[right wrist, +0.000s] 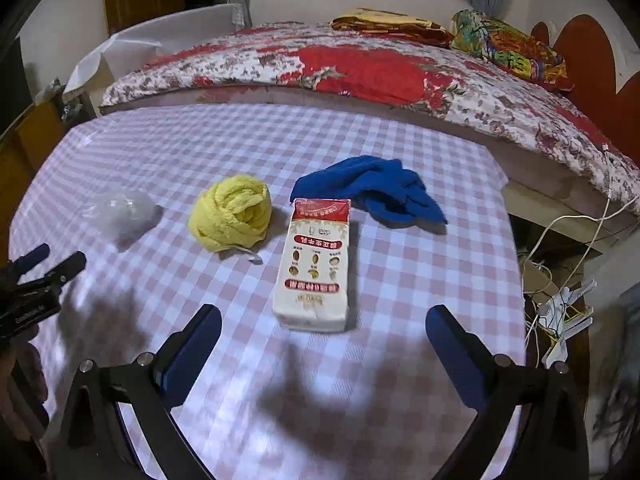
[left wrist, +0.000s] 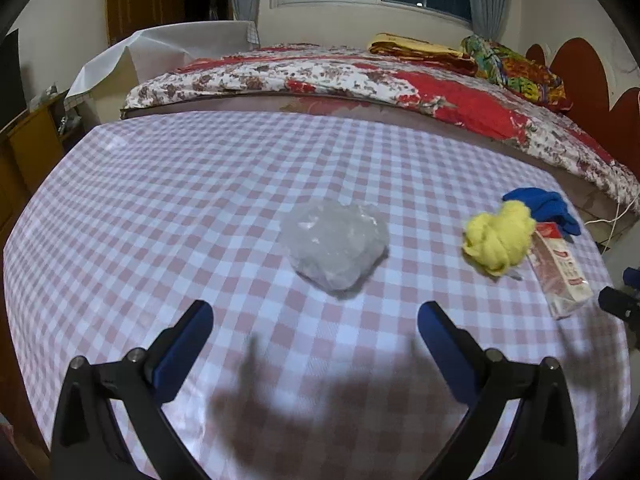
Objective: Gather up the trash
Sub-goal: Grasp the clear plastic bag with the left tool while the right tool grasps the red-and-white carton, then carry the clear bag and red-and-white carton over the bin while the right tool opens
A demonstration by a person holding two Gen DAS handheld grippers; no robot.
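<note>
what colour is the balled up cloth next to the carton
Yellow. The balled cloth sits left of the carton, clearest in the right wrist view.

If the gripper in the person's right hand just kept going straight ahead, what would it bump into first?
Most likely the red-and-white carton. It lies on the checked tablecloth straight ahead of the right gripper, whose jaws stand wide open. The blue cloth sits just behind it. How high the gripper is above the table is unclear.
</note>
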